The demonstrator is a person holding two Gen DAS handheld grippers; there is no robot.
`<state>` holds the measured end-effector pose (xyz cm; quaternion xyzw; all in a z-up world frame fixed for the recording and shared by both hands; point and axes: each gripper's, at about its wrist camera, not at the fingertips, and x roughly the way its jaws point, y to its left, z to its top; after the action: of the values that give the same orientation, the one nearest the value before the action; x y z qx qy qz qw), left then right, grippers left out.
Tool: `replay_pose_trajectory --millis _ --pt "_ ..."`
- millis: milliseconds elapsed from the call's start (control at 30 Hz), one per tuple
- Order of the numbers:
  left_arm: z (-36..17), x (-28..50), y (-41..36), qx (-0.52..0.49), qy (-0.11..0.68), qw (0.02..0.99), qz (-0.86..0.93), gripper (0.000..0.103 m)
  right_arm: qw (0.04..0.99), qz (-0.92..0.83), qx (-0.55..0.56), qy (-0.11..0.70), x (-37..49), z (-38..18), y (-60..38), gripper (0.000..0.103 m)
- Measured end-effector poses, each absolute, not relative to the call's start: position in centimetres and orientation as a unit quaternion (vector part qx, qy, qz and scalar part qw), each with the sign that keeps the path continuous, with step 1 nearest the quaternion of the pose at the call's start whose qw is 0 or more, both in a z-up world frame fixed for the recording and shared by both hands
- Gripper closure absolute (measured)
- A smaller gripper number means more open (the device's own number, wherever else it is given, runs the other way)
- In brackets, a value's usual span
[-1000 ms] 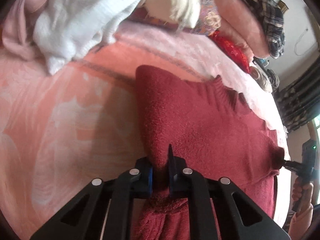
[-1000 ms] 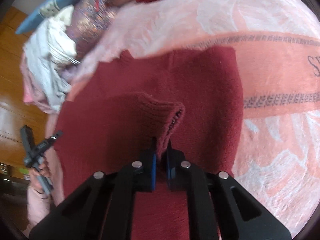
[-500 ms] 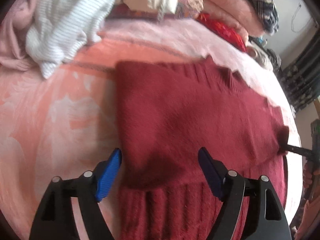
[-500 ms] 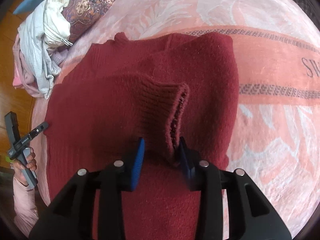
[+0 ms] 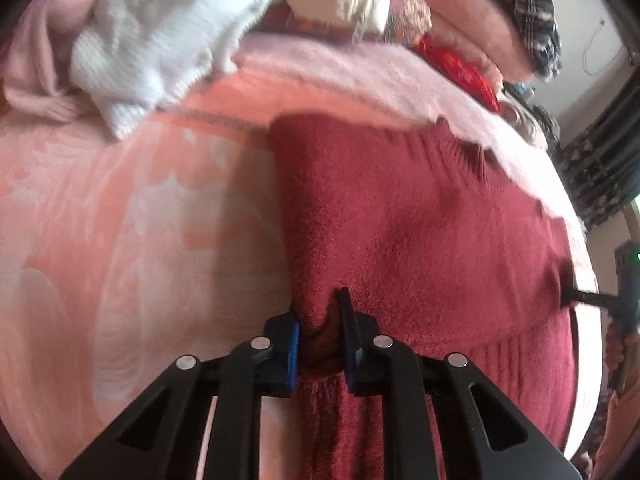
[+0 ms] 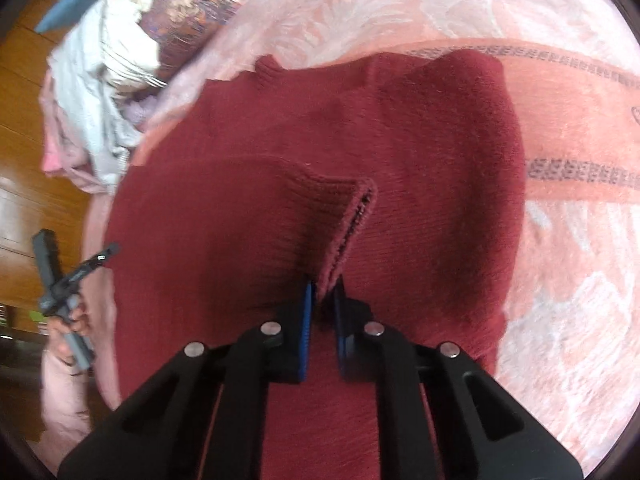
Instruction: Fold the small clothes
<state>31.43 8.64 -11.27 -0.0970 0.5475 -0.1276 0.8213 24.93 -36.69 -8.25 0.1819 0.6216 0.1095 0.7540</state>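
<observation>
Item: dark red knitted sweater (image 6: 420,168), lying spread across a pink patterned bed (image 5: 120,220), partly folded, with one ribbed cuff (image 6: 352,216) resting on the body panel. Left gripper (image 5: 318,332): fingers (image 5: 290,344) are closing on a bunched edge of the sweater near its ribbed hem. Right gripper (image 6: 322,316): fingers (image 6: 306,320) are pinching the cuff end of the sleeve, which is standing up in a ridge. Handling, judged: soft, limp, fairly thick knit; light but draping and stretching under its own weight; fuzzy surface is likely gripping well, little slip. Best holds appear to be doubled edges, cuff and hem, where the ribbing is giving bulk. Nearby: white knit garment (image 5: 168,36) and other heaped clothes beyond the sweater.
</observation>
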Motion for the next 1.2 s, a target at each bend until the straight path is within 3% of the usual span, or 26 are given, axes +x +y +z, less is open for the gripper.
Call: replay_pose_trajectory --millis 133,200,233,267,400,567,633,700,733,833,1033,1200 --pt "-11.7 31.5 7.4 -0.056 0.537 0.832 -0.132 0.076 0.752 0.112 0.193 0.620 24.9 -8.5 -37.0 0.091" --pt "-11.0 31.1 7.5 -0.045 0.533 0.836 -0.124 0.056 0.757 0.115 0.188 0.616 24.6 -7.9 -36.8 0.085" --pt "-10.7 30.9 7.7 -0.043 0.531 0.838 -0.119 0.039 0.758 0.115 0.185 0.615 24.4 -7.6 -36.7 0.080" --pt "-10.3 30.3 7.9 -0.043 0.528 0.841 -0.112 0.032 0.758 0.116 0.184 0.615 24.3 -7.5 -36.6 0.080" --pt "-9.9 27.7 7.7 -0.041 0.531 0.838 -0.115 0.028 0.759 0.117 0.169 0.617 23.5 -7.2 -36.0 0.070" --pt "-11.4 26.1 5.7 0.021 0.536 0.838 -0.098 0.027 0.765 0.114 0.147 0.617 23.3 -7.0 -35.3 0.070" --pt "-11.6 26.7 5.9 0.010 0.532 0.841 -0.094 0.032 0.765 0.113 0.144 0.618 23.3 -7.2 -35.2 0.070" --pt "-11.4 27.3 6.6 -0.014 0.526 0.844 -0.101 0.053 0.764 0.112 0.145 0.619 23.3 -7.5 -35.1 0.070" --pt "-11.3 27.7 6.8 -0.028 0.528 0.841 -0.112 0.073 0.763 0.112 0.147 0.620 23.4 -7.5 -35.1 0.070" --pt "-11.2 27.8 8.1 -0.073 0.532 0.836 -0.113 0.091 0.761 0.111 0.153 0.620 23.3 -7.5 -35.3 0.072" --pt "-12.0 27.1 10.8 -0.097 0.532 0.834 -0.108 0.095 0.756 0.106 0.154 0.627 23.3 -8.5 -35.7 0.075" --pt "-11.9 26.8 9.4 -0.055 0.523 0.844 -0.103 0.092 0.760 0.106 0.162 0.621 23.0 -7.7 -35.8 0.073"
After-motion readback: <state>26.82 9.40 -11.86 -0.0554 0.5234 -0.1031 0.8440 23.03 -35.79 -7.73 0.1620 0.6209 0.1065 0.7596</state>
